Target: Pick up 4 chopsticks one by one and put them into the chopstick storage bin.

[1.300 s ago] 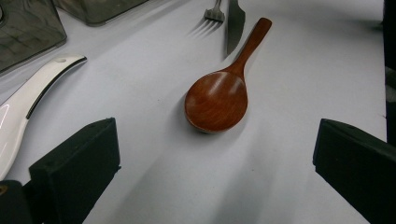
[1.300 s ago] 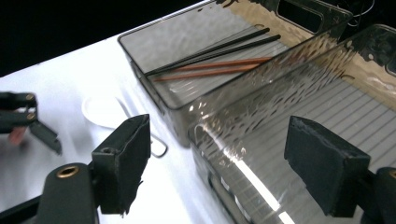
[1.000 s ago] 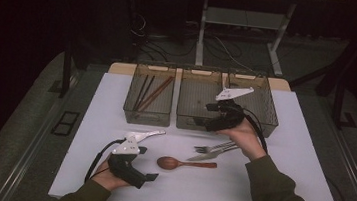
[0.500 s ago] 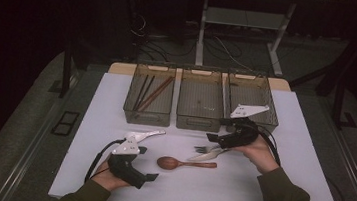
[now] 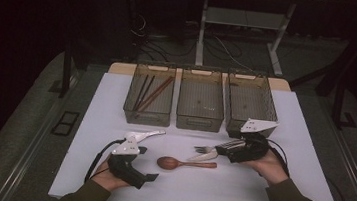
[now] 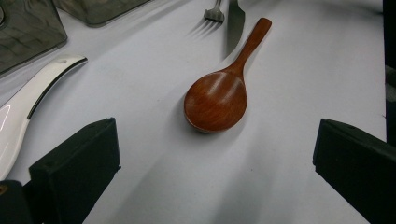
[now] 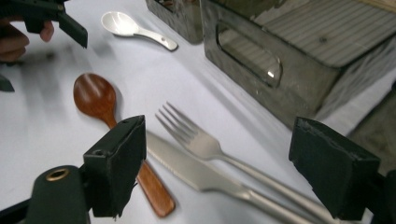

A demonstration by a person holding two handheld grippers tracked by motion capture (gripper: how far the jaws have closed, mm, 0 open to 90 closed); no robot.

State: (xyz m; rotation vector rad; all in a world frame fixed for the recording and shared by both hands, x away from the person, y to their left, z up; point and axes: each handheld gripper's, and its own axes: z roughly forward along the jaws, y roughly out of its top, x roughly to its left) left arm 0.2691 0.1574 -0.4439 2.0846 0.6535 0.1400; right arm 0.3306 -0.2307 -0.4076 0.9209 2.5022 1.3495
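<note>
A wooden spoon [image 5: 180,163] [image 6: 217,100] lies on the white table, its bowl to the left. A metal fork [image 5: 204,149] [image 7: 201,140] and knife [image 5: 206,157] [image 7: 196,172] lie just right of it. My right gripper [image 5: 219,149] [image 7: 224,165] is low over the table and open; its jaws straddle the fork and knife without pressing on them. My left gripper [image 5: 148,164] [image 6: 215,172] rests near the front edge, open and empty, with the spoon's bowl just ahead of it. A white ceramic spoon [image 6: 28,102] [image 7: 135,28] lies beside the left gripper.
Three clear grey bins stand in a row at the back. The left bin [image 5: 147,115] holds chopsticks [image 5: 149,93]. The middle bin [image 5: 199,120] and the right bin [image 5: 231,101] look bare inside. The right bin's wall [image 7: 261,60] is close beyond my right gripper.
My right gripper has come away from the right bin, moving nearer and lower until its jaws are around the fork and knife. The left gripper has stayed where it was.
</note>
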